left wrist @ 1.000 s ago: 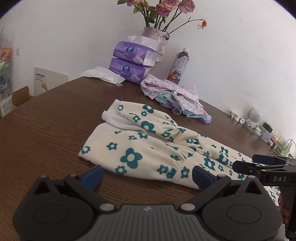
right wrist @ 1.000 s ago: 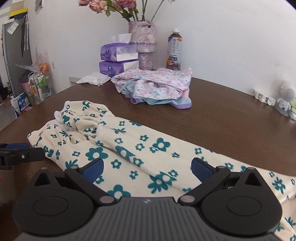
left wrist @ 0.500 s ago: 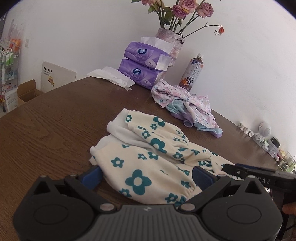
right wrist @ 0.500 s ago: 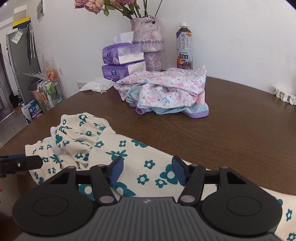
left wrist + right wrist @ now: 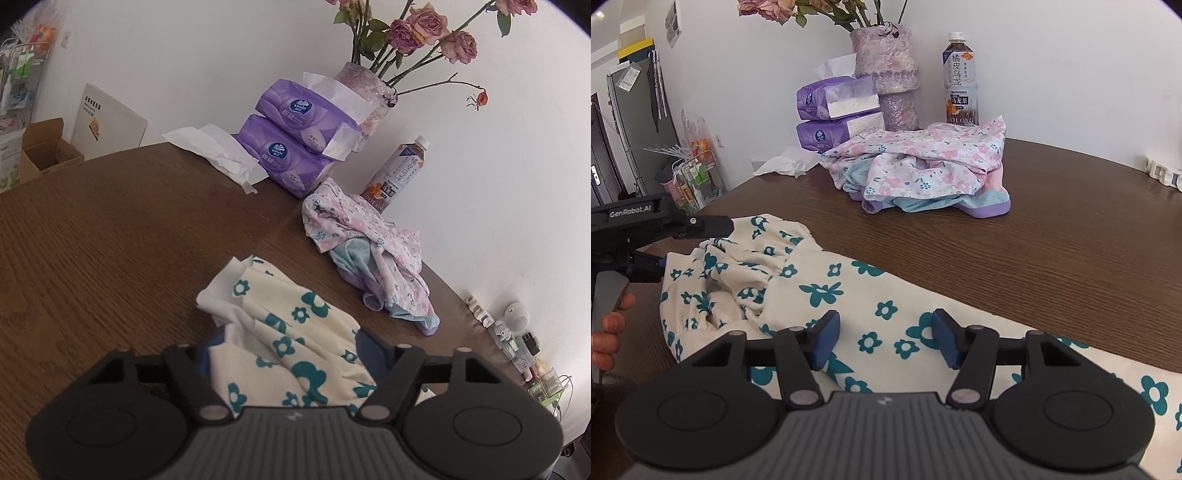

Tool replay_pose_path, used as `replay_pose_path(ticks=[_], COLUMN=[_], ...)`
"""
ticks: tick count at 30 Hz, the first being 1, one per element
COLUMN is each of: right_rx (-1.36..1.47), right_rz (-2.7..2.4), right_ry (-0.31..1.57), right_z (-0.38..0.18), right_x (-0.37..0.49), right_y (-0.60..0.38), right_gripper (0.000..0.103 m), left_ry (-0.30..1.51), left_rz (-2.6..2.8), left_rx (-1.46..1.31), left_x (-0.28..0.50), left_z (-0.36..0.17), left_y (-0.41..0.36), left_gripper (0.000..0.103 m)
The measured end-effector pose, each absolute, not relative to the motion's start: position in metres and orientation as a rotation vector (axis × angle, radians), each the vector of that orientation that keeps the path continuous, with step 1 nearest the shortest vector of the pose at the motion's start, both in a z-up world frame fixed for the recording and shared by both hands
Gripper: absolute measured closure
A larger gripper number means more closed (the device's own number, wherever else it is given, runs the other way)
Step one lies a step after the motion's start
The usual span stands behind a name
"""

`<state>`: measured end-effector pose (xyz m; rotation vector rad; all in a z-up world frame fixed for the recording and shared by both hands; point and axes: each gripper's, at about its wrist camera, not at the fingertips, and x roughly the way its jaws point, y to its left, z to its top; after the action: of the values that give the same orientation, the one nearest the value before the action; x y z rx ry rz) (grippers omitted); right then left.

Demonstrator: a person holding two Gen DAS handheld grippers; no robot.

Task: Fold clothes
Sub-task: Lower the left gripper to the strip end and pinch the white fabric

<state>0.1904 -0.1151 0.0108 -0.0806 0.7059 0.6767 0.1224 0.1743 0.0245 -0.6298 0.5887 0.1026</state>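
1. Left gripper (image 5: 288, 356): jaws closing, bunched waist end of the cream floral garment (image 5: 295, 332) between the pads.
2. Right gripper (image 5: 881, 341): jaws part-way apart, cloth between; can't tell if pinched.
3. Garment on the wood table (image 5: 1052, 251), 6 o'clock of the pastel clothes pile (image 5: 923, 166).

- The trousers (image 5: 827, 295) lie on the table (image 5: 1052, 258), under and between the right gripper's (image 5: 882, 339) jaws.
- Their gathered end (image 5: 280, 325) sits between the closing jaws of the left gripper (image 5: 291, 354).
- A heap of clothes (image 5: 923, 170) lies well ahead of both.
- Behind the heap stand the vase (image 5: 890, 81), bottle (image 5: 960, 85) and tissue packs (image 5: 831, 114).
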Motion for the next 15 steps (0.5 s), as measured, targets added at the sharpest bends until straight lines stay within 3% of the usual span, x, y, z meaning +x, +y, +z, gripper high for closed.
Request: replay_pose_path(ticks=[2, 6, 8, 15], right_rx=[-0.078, -0.078, -0.080, -0.052], right_rz=[0.681, 0.685, 0.687, 0.671], right_ry=[0.705, 0.704, 0.704, 0.706], right_z=[0.011, 0.011, 0.011, 0.015], right_x=[0.190, 0.189, 0.188, 0.187], right_y=[-0.116, -0.117, -0.118, -0.130], right_gripper=[0.046, 0.046, 0.046, 0.046], left_ry=[0.586, 0.583, 0.581, 0.511], left_rz=[0.125, 0.161, 0.165, 0.147], left_rx=[-0.633, -0.603, -0.577, -0.402], left_x=[0.123, 0.123, 0.124, 0.117], left_z=[0.022, 0.020, 0.020, 0.034], left_y=[0.176, 0.173, 0.170, 0.151], left_gripper=[0.062, 0.077, 0.089, 0.093])
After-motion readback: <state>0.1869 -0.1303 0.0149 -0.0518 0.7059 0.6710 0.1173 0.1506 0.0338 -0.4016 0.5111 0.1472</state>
